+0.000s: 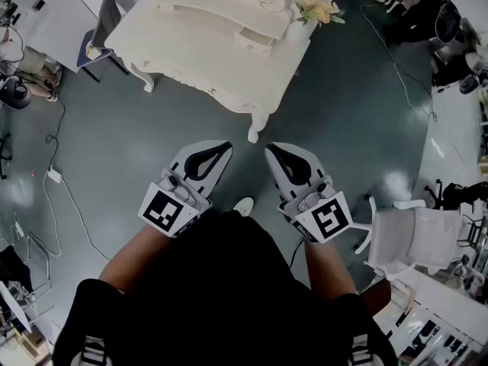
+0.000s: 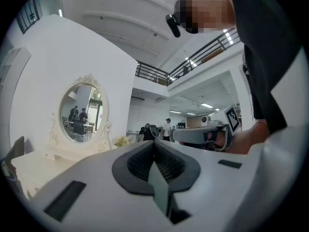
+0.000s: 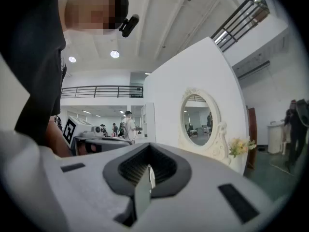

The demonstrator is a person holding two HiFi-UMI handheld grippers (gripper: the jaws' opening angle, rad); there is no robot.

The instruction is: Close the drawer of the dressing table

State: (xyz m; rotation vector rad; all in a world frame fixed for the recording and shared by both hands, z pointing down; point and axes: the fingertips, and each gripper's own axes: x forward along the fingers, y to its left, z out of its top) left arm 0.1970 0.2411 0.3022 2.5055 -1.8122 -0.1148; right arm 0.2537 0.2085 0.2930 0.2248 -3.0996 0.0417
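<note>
The white ornate dressing table (image 1: 206,48) stands at the far side of the grey floor. A small drawer (image 1: 256,36) juts out near its right end, beside yellow flowers (image 1: 319,10). My left gripper (image 1: 226,147) and right gripper (image 1: 268,151) hang side by side in front of me, well short of the table's curved leg (image 1: 257,128). Both are shut with nothing between the jaws. In the left gripper view the left gripper (image 2: 154,143) points level past the oval mirror (image 2: 81,112). In the right gripper view the right gripper (image 3: 147,148) points level, with the mirror (image 3: 200,120) to its right.
A white chair (image 1: 415,235) stands close on the right. A grey chair (image 1: 99,33) sits at the table's left end. A white cable (image 1: 69,197) trails over the floor on the left. My shoe (image 1: 244,206) shows between the grippers. Equipment (image 1: 450,44) crowds the far right.
</note>
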